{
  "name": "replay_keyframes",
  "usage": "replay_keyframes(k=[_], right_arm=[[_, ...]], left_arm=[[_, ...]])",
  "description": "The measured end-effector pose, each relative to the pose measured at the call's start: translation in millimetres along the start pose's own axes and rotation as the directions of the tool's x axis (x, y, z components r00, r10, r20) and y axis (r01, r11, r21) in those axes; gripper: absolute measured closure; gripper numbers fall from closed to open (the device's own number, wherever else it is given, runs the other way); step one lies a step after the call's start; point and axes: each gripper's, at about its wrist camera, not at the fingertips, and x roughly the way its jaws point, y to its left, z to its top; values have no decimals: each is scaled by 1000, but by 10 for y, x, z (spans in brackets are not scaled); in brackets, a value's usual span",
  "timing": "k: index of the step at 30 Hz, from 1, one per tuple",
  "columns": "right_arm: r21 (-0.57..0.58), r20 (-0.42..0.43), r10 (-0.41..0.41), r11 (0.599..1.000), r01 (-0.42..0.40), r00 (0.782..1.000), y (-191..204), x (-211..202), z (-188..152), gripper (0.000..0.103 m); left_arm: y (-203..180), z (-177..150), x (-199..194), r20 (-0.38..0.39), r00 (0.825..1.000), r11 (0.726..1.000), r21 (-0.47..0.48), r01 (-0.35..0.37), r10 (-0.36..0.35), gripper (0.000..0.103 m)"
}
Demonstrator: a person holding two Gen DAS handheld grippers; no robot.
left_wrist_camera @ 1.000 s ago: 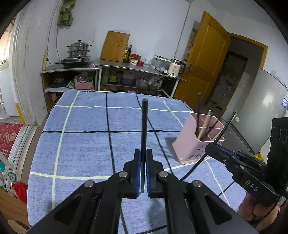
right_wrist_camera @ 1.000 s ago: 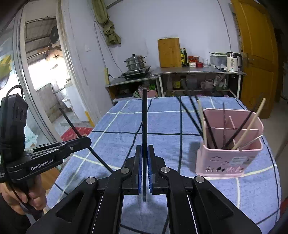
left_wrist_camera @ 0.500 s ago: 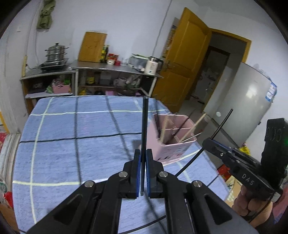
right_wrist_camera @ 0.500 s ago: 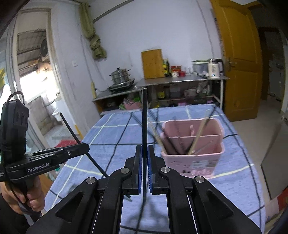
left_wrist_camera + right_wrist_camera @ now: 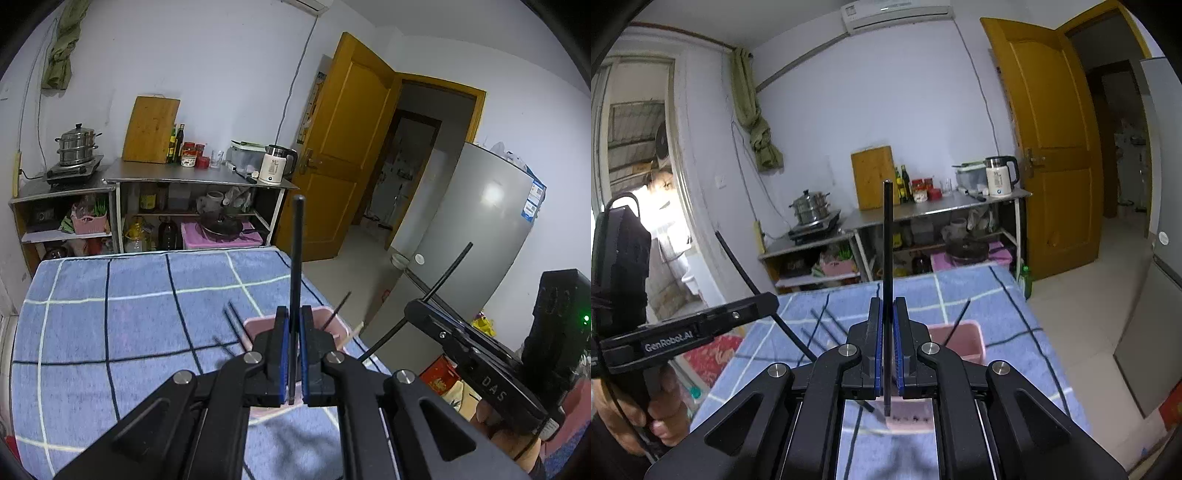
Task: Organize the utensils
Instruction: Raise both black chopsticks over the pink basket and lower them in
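Two hand-held grippers hang above a kitchen table, each clamped on a single black chopstick: the left gripper (image 5: 291,363) pinches the left chopstick (image 5: 296,258) upright between its blue pads, and the right gripper (image 5: 887,363) does the same with the right chopstick (image 5: 887,243). Directly beneath and just ahead of both sets of fingers sits the pink utensil holder (image 5: 964,341), partly hidden by the tools, with several dark chopsticks (image 5: 236,325) and one pale one already leaning out of it. By the look of it, the step in hand is carrying this pair over to the holder; the next move would call for tipping each stick point-down over an open compartment, lowering it between the ones already standing there, and only then letting the fingers part. The holder stands near the edge of a blue checked tablecloth (image 5: 110,325) that covers the whole table. Beyond are a steel counter (image 5: 934,208) bearing a wooden cutting board (image 5: 873,177), bottles, a white kettle (image 5: 999,177) and a steamer pot (image 5: 810,206), an open yellow door (image 5: 1052,147), and a grey refrigerator (image 5: 476,236).
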Motion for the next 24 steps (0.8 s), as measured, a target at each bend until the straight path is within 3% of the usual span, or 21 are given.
replay_keyframes(k=[6, 24], right_arm=[[-5, 8, -12, 1000, 12, 1000, -53, 210, 32, 98], [-88, -71, -60, 995, 53, 996, -21, 611, -351, 98]], left_arm=[[-7, 105, 204, 1, 1000, 999, 21, -24, 24, 97], [-22, -134, 710, -94, 995, 997, 67, -39, 45, 97]])
